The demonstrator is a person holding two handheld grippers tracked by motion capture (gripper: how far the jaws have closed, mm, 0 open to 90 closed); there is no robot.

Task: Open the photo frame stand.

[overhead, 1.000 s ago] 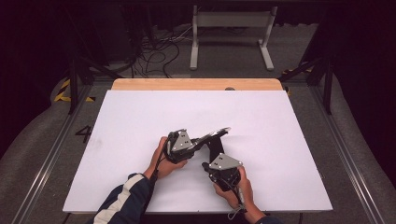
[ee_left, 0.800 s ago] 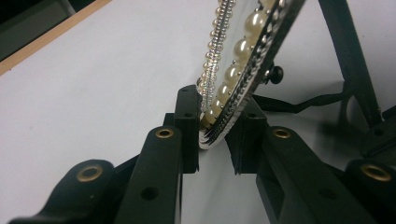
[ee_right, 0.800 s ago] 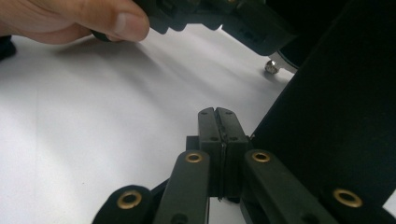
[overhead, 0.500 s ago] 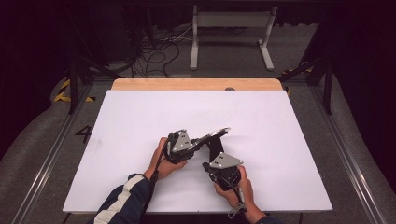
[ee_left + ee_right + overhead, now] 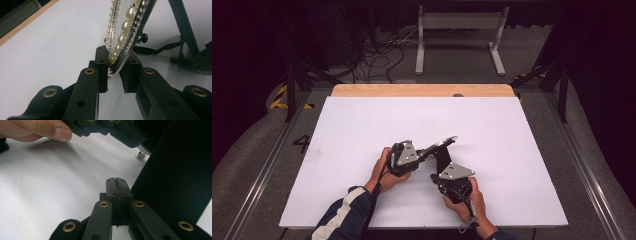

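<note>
A round-edged frame (image 5: 439,145) rimmed with pearls and silver beads (image 5: 127,30) stands tilted above the white table, propped on a black back stand (image 5: 443,156). My left gripper (image 5: 426,151) is shut on the frame's lower rim (image 5: 115,57); its jaws have just been closing, with the beaded rim between the pads. My right gripper (image 5: 443,164) is shut, its pads pressed flat together (image 5: 117,182), right beside the black stand panel (image 5: 172,177). Whether something thin is pinched between them I cannot tell. A thin black ribbon (image 5: 155,51) runs from the frame's back to the stand.
The white table top (image 5: 362,130) has a wooden strip (image 5: 422,90) along its far edge. Beyond it, on the dark floor, are cables (image 5: 377,60) and a white metal stand (image 5: 459,35). The hand on the left gripper (image 5: 37,130) is close to the right gripper's jaws.
</note>
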